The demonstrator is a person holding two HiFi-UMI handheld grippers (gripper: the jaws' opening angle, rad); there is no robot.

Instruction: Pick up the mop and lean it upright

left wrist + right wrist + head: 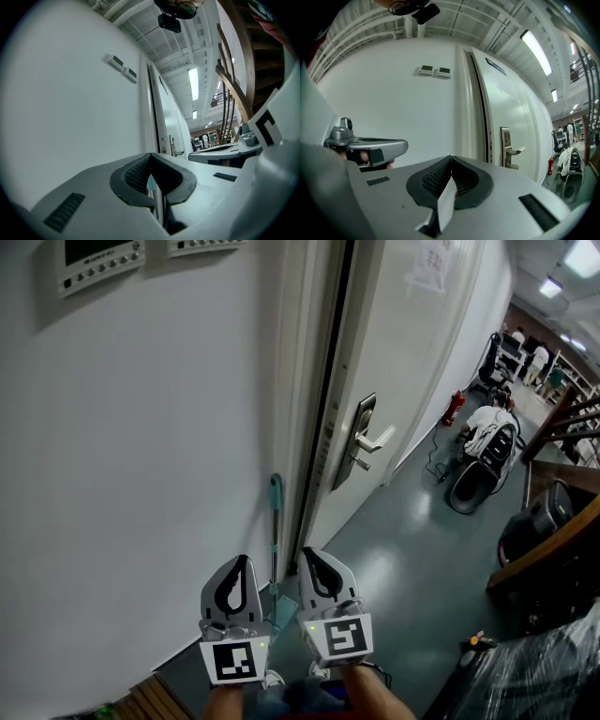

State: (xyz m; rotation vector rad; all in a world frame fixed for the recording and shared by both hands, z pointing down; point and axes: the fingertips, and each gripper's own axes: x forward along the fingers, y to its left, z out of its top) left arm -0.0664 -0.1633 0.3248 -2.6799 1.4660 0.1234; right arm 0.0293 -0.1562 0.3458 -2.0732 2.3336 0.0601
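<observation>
Your left gripper (150, 155) had its jaws pressed together. The tips met and nothing was pinched. Your right gripper (451, 158) was the same, with tips touching and no load. You held both side by side, pointing about level toward the door (403, 352), a little back from it.

The mop (275, 521) stood upright against the white wall (141, 456), just beside the door frame on the door's handle side. Its teal grip was at the top, with a thin pole below it. Its flat head sat on the floor at the foot of the frame. In the head view the pole showed between your two grippers and closer to the door than they were, and neither touched it. In the left gripper view a sliver of the teal grip showed through the hollow behind the closed tips.

The metal door handle (370, 439) stuck out from the door, higher than the mop's top. Two small control panels (98, 261) hung on the wall, well above the mop and away from the door. Far past the door, down the corridor, a red fire extinguisher (454, 409) stood by the wall.
</observation>
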